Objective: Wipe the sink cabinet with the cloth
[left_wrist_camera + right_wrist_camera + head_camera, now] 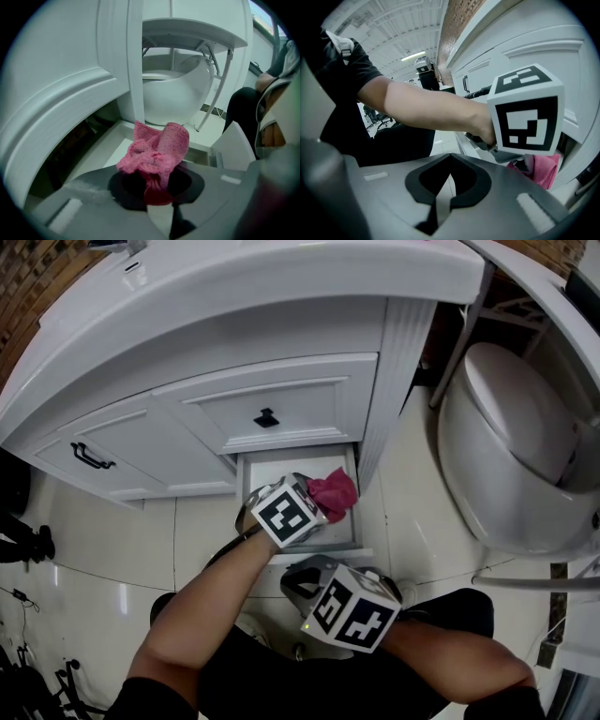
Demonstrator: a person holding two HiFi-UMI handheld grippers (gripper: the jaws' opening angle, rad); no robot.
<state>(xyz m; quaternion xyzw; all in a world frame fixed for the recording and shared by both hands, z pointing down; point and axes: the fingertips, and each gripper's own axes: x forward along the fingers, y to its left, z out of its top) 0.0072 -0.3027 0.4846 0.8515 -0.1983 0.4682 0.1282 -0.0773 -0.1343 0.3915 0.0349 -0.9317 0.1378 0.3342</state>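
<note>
A white toilet (511, 456) stands at the right, lid down, on glossy pale floor tiles (103, 549) — a slanted white frame (218, 89) rises just beside its bowl. Brick wall (28, 287) shows in the upper left corner. At the lower left edge lie dark cables and stands (28, 652), perhaps tripod legs. Far off, a long ceiling light (415, 56) glows.

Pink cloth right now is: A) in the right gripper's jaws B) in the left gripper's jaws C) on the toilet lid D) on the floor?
B: the left gripper has its jaws shut on the pink cloth, at the open drawer.
</note>
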